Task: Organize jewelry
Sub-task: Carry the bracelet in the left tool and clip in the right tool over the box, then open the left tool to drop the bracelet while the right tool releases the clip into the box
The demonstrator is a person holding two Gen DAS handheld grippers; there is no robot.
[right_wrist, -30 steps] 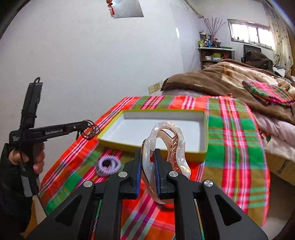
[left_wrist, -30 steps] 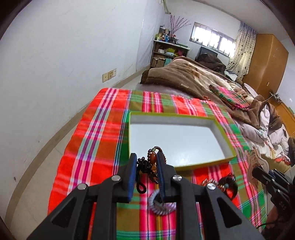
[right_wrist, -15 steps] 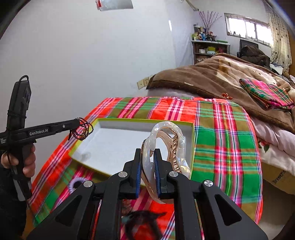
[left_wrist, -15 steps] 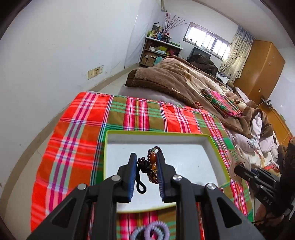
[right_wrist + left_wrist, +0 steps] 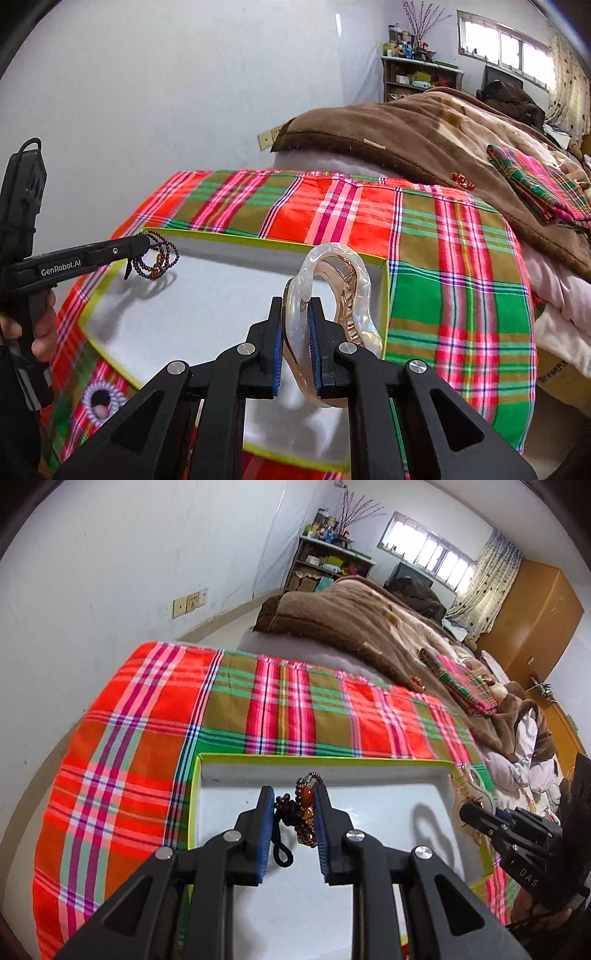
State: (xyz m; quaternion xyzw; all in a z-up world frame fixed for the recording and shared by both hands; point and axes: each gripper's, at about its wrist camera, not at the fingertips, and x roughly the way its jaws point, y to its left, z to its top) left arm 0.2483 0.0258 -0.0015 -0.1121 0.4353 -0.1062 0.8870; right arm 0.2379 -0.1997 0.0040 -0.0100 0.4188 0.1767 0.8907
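Note:
My left gripper (image 5: 293, 805) is shut on a dark beaded bracelet (image 5: 301, 812) with amber beads and holds it above the white inside of a shallow box with a yellow-green rim (image 5: 236, 755). In the right wrist view the left gripper (image 5: 142, 245) hangs the bracelet (image 5: 157, 258) over the box's left part. My right gripper (image 5: 297, 317) is shut on a clear pink-tinted hair claw clip (image 5: 334, 295), held above the box (image 5: 258, 238) near its right wall. The right gripper also shows in the left wrist view (image 5: 476, 814).
The box lies on a red, green and pink plaid cloth (image 5: 443, 258). A purple-and-white spiral hair tie (image 5: 99, 400) lies on the cloth left of the box. A bed with a brown blanket (image 5: 369, 627) stands behind. A white wall runs along the left.
Both grippers have moved forward over the box, each still holding its item. The loose items on the cloth have slid out of the left view.

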